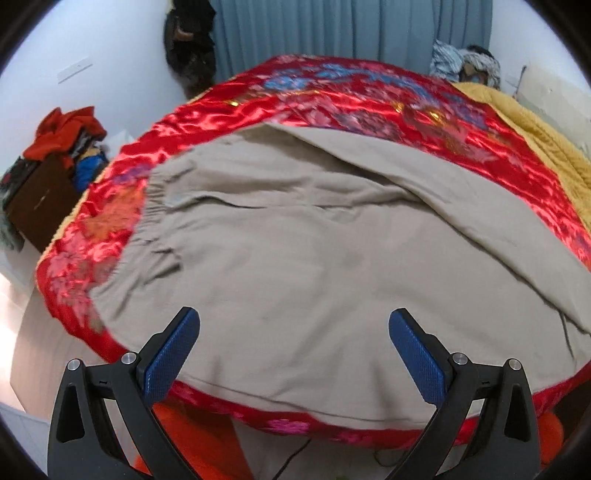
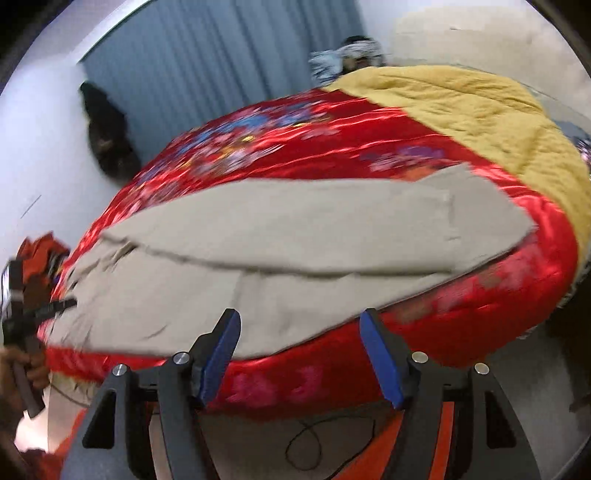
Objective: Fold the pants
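A pair of beige pants (image 1: 295, 251) is seen spread flat on a bed covered by a red satin quilt (image 1: 332, 96) with a flower pattern. In the left wrist view the elastic waistband (image 1: 155, 206) lies toward the left side of the bed, and one leg is laid over the other, so that a long diagonal edge runs from the upper middle down to the right. In the right wrist view the folded legs stretch to the right, with the cuffs (image 2: 491, 206) resting on the red quilt close to a mustard-yellow blanket (image 2: 480, 107).

The left tool (image 1: 294, 325) is held above the near edge of the pants; its blue pads (image 1: 170, 354) stand well apart and nothing is gripped between them. The right tool (image 2: 300, 325) is likewise seen with its pads (image 2: 380, 354) apart and empty, over the near hem of the pants and the bed's edge. This view is blurred.

At the far left of the right wrist view a hand (image 2: 26, 365) is seen on the handle of the other tool. A blue-grey curtain (image 1: 351, 29) hangs behind the bed, and a heap of red clothes (image 1: 66, 129) lies on a dark cabinet (image 1: 37, 203) at the left.
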The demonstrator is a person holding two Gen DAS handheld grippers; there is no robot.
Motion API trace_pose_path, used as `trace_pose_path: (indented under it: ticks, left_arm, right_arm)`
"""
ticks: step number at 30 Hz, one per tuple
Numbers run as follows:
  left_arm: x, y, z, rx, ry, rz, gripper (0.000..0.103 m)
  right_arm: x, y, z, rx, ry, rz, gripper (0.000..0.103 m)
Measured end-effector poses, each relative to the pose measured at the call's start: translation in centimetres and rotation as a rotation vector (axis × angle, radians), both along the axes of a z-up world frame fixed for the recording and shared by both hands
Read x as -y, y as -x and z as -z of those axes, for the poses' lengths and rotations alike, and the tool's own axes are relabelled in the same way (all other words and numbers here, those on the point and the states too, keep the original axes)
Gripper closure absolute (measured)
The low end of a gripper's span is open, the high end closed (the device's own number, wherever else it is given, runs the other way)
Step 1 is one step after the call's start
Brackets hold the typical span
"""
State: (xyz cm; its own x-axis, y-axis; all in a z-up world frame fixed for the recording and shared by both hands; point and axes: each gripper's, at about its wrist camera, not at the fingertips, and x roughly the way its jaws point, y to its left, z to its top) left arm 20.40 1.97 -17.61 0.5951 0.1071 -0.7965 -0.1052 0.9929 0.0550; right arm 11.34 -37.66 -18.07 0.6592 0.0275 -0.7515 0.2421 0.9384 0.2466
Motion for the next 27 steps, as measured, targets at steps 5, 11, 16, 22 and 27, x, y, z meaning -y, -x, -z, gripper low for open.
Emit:
trace_pose_path:
  ticks: [5, 11, 16, 22, 27]
  left_arm:
    - [-2.3, 0.2, -0.1, 0.005, 0.039, -0.058, 0.001]
    - [-2.8, 0.9, 0.4, 0.011, 0.018, -0.066, 0.001]
    - [-2.7, 1.5, 0.7, 0.001, 0.015, -0.062, 0.001]
    - [-1.8, 1.9, 0.8, -0.010, -0.001, -0.037, 0.001]
    - [-0.8, 1.6, 0.6, -0.009, -0.010, -0.008, 0.001]
  right_arm:
    - [-3.1, 0.1, 0.1, -0.019, 0.020, -0.078, 0.036]
    - [-3.9, 0.5, -0.3, -0.020, 0.031, -0.093, 0.036]
    - [-3.9, 0.4, 0.1, -0.035, 0.012, -0.084, 0.036]
    - [-3.7, 0.2, 0.6, -0.043, -0.002, -0.084, 0.036]
    - [-3.2, 0.3, 0.8, -0.042, -0.021, -0.072, 0.036]
